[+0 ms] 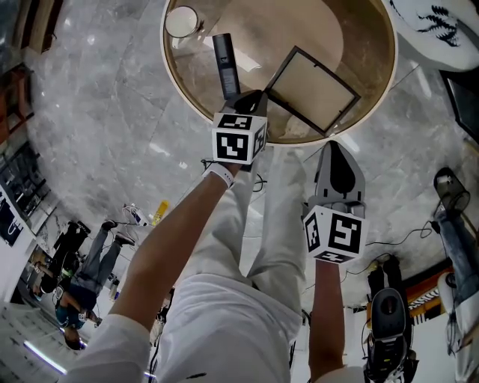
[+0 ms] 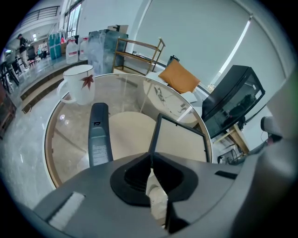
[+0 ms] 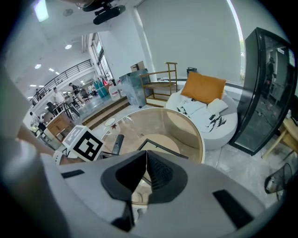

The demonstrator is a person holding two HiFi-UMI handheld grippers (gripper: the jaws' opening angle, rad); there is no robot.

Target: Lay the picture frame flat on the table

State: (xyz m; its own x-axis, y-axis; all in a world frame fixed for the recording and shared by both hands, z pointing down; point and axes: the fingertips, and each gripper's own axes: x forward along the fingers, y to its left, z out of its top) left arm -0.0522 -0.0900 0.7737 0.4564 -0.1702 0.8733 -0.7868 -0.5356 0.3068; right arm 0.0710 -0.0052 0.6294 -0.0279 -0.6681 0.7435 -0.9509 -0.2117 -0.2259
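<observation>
A black-rimmed picture frame (image 1: 314, 88) with a beige face stands tilted on the round glass table (image 1: 179, 84). My left gripper (image 1: 251, 97) is at the frame's near left corner. In the left gripper view the frame (image 2: 181, 142) runs its dark left edge straight down between the jaw tips, and the left gripper (image 2: 151, 160) is shut on that edge. My right gripper (image 1: 334, 149) hangs at the table's near rim, to the right of the frame and apart from it. In the right gripper view the right gripper (image 3: 146, 155) is shut with nothing in it, and the frame (image 3: 158, 146) lies beyond it.
A dark slim remote-like device (image 1: 225, 63) lies left of the frame, close to my left gripper. A white mug (image 1: 182, 21) stands at the table's far left. A white cushioned seat (image 1: 441, 30) and a black cabinet (image 2: 233, 100) stand beyond the table.
</observation>
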